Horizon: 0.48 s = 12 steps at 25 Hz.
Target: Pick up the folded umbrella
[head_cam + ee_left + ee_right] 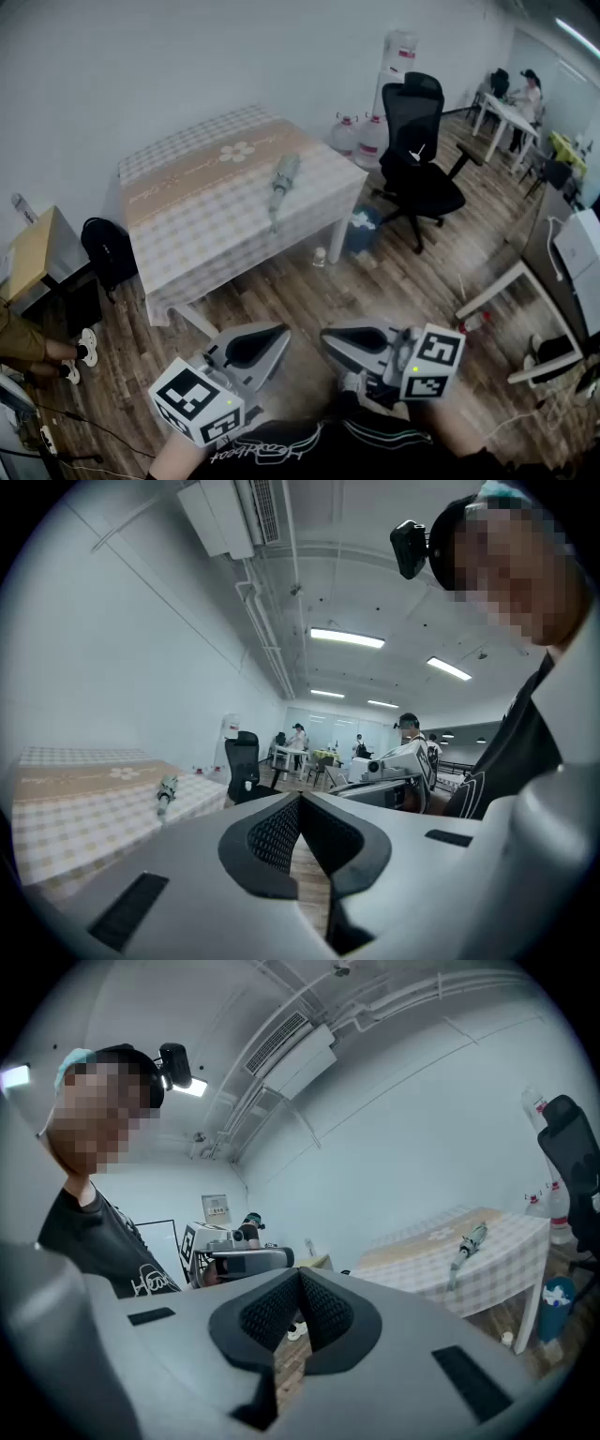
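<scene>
The folded umbrella (280,184), pale green with a slim handle, lies near the right edge of a table under a checked cloth (187,202), far ahead of both grippers. My left gripper (279,331) and right gripper (328,336) are held low in front of me, tips turned toward each other, nothing in either. In the left gripper view the jaws (300,797) meet, shut and empty, with the umbrella (167,790) small at the left. In the right gripper view the jaws (300,1272) are shut too, and the umbrella (469,1239) lies on the table at the right.
A black office chair (419,141) stands right of the table, with water bottles (357,136) and a dispenser (398,54) behind it. A blue bin (361,230) sits by the table leg. A black backpack (105,249) and wooden cabinet (33,251) are left; white desks (561,251) right.
</scene>
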{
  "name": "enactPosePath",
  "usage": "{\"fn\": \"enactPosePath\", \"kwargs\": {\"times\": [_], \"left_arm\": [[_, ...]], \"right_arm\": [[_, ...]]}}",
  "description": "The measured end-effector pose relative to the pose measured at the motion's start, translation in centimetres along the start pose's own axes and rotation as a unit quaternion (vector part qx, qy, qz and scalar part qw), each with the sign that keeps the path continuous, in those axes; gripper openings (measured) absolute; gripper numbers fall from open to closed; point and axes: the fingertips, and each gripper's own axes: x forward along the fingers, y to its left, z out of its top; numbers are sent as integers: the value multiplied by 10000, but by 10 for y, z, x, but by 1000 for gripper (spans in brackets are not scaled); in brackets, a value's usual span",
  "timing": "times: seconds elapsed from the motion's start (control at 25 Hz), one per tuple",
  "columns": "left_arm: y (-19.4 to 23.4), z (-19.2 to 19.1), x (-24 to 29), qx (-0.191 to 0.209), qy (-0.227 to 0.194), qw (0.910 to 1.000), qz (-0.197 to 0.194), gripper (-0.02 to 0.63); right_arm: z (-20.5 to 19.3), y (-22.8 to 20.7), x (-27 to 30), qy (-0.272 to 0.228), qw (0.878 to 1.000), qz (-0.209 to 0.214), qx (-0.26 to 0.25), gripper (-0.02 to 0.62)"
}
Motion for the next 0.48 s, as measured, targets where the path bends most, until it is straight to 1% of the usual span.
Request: {"fn": "enactPosePath", "kwargs": {"times": [0.2, 0.48], "left_arm": [[-4, 1, 8, 35, 52, 10000, 2, -4], [-5, 1, 18, -28, 125, 9999, -3, -5]], "right_arm": [[3, -3, -7, -17, 10000, 5, 8, 9], [5, -16, -11, -99, 9999, -12, 139, 9]]}}
